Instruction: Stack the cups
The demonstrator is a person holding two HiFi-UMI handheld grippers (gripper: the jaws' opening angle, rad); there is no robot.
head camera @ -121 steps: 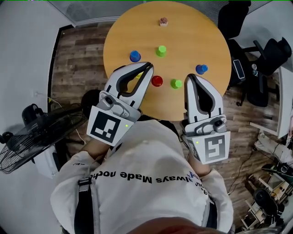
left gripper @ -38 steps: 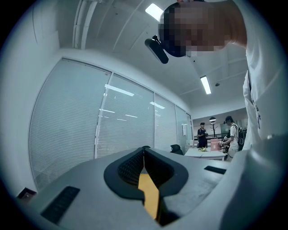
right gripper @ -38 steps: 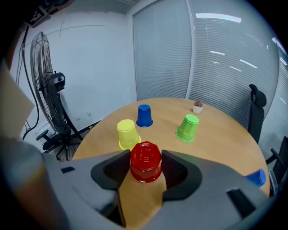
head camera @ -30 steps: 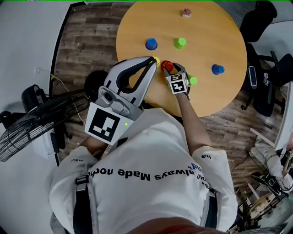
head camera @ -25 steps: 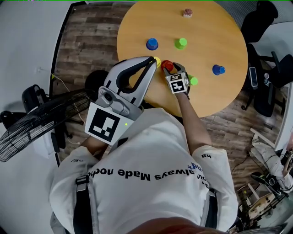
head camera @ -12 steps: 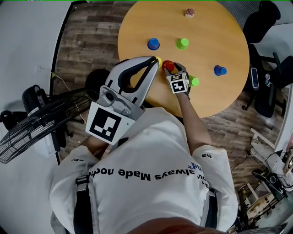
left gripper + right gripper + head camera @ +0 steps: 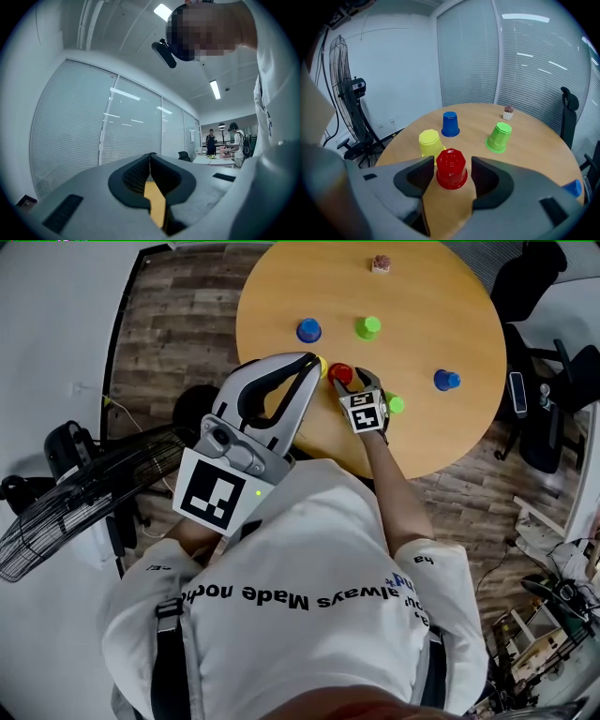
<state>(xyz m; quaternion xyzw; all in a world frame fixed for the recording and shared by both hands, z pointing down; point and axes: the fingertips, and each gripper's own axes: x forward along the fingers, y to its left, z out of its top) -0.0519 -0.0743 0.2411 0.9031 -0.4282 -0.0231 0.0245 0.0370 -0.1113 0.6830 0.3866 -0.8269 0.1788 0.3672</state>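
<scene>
A red cup stands upside down on the round wooden table. My right gripper points down at it, and its jaws have just been opening, with the cup between them and a gap on each side. In the head view the red cup shows just beyond that gripper. A yellow cup stands close behind it on the left. Further back are a blue cup and a green cup. My left gripper hangs level over the table's near edge, shut and holding nothing.
A second green cup and a second blue cup stand to the right. A small potted plant sits at the far edge. A floor fan stands at the left and office chairs at the right.
Over the last second both grippers kept their places, with the right one at the red cup. Several seconds ago the right gripper was drawn back near the body.
</scene>
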